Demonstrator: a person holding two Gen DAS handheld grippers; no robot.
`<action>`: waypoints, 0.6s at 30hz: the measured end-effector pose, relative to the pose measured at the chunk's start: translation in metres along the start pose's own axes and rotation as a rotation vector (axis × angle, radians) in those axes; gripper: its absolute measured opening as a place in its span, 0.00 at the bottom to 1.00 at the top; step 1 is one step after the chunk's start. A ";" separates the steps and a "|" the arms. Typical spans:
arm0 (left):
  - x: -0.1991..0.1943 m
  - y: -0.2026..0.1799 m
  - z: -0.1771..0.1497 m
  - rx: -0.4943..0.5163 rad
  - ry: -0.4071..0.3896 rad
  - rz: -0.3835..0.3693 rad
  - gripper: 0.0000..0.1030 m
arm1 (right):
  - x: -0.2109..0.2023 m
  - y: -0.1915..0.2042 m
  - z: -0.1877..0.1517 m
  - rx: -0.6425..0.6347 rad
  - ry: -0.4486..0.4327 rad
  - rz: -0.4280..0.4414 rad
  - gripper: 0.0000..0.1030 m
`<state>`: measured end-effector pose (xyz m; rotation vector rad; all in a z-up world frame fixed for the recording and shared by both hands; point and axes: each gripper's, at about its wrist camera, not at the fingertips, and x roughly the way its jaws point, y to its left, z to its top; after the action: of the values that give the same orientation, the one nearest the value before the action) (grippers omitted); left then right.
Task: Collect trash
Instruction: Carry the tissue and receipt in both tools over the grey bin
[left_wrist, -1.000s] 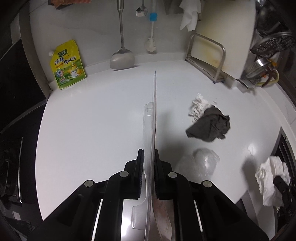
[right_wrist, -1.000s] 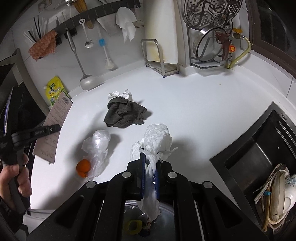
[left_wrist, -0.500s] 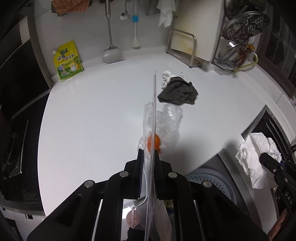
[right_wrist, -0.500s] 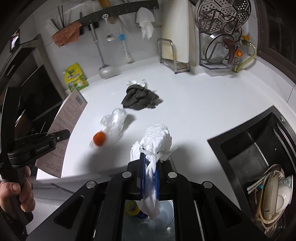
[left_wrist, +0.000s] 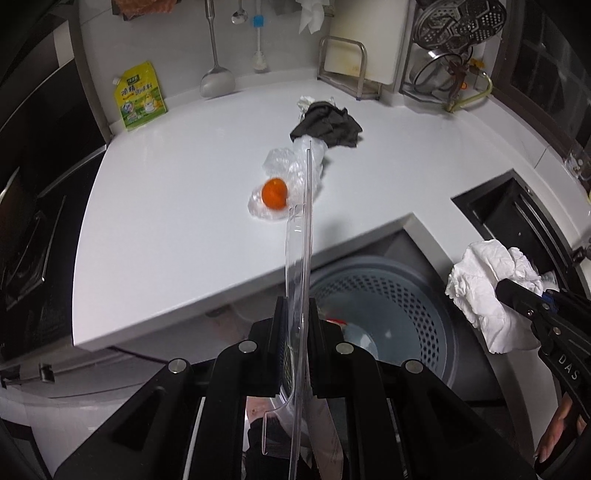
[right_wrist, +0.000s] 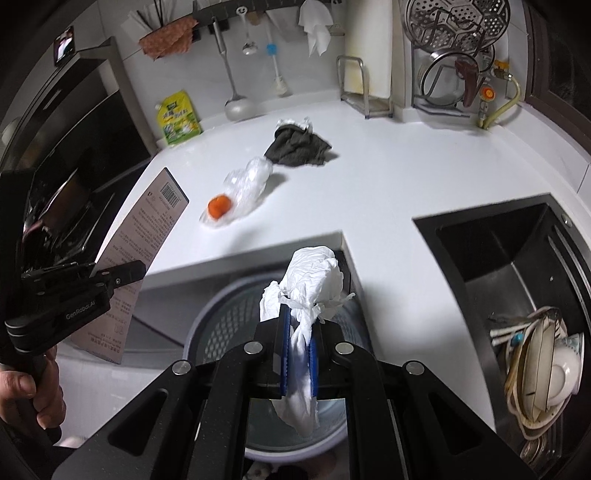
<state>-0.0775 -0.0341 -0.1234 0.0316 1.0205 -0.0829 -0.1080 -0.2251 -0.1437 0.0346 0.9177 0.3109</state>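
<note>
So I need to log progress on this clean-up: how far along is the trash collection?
Done: some items already lie in the perforated grey bin. In hand: the right gripper pinches a crumpled white paper towel above the bin, and the left gripper clamps a clear plastic package with a printed card. Left on the white counter: a clear plastic bag with an orange fruit, and a dark cloth.

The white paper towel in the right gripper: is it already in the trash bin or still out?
Still out. The paper towel is pinched in the shut right gripper, hanging above the perforated bin, not yet released.
</note>
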 end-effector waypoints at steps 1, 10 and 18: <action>0.000 -0.002 -0.004 0.001 0.005 0.001 0.11 | 0.000 0.000 -0.005 -0.002 0.009 0.008 0.08; 0.009 -0.020 -0.032 0.018 0.075 -0.009 0.11 | 0.005 -0.002 -0.028 -0.015 0.051 0.038 0.08; 0.027 -0.032 -0.045 0.026 0.152 -0.027 0.11 | 0.015 -0.007 -0.041 -0.005 0.094 0.051 0.08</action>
<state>-0.1042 -0.0650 -0.1700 0.0481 1.1721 -0.1197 -0.1298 -0.2320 -0.1818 0.0393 1.0099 0.3650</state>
